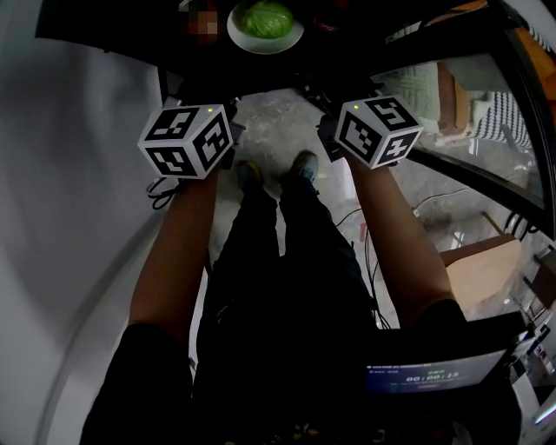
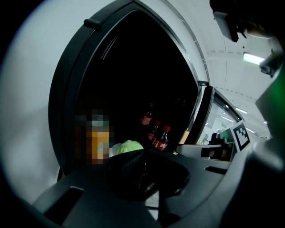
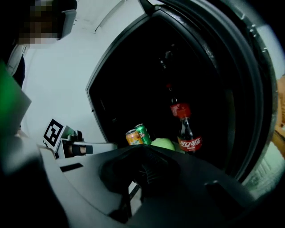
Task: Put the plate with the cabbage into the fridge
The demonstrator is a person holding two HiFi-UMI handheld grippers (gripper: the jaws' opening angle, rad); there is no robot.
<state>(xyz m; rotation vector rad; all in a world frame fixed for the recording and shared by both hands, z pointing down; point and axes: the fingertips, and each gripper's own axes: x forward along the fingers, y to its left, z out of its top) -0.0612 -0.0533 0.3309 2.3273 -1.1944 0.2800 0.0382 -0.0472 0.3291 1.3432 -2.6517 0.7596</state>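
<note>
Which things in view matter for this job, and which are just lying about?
Job:
- plate
- cabbage on it
- open fridge

Lying about:
- cola bottles in the fridge
- two cans beside them

The fridge (image 2: pixel 133 80) was open, and its dark mouth was wide. High up inside there was lots of free room. Low down it was crowded. The plate (image 1: pixel 261 49) with the cabbage (image 1: pixel 265 17) sat at the front of the shelf. Two cans (image 3: pixel 133 137) stood just beside the cabbage on one side, and a cola bottle (image 3: pixel 189 136) stood on the other. More cola bottles (image 2: pixel 162 138) stood behind. The open glass door (image 2: pixel 204 107) closed off the right side, and a white wall (image 1: pixel 69 174) closed off the left.
</note>
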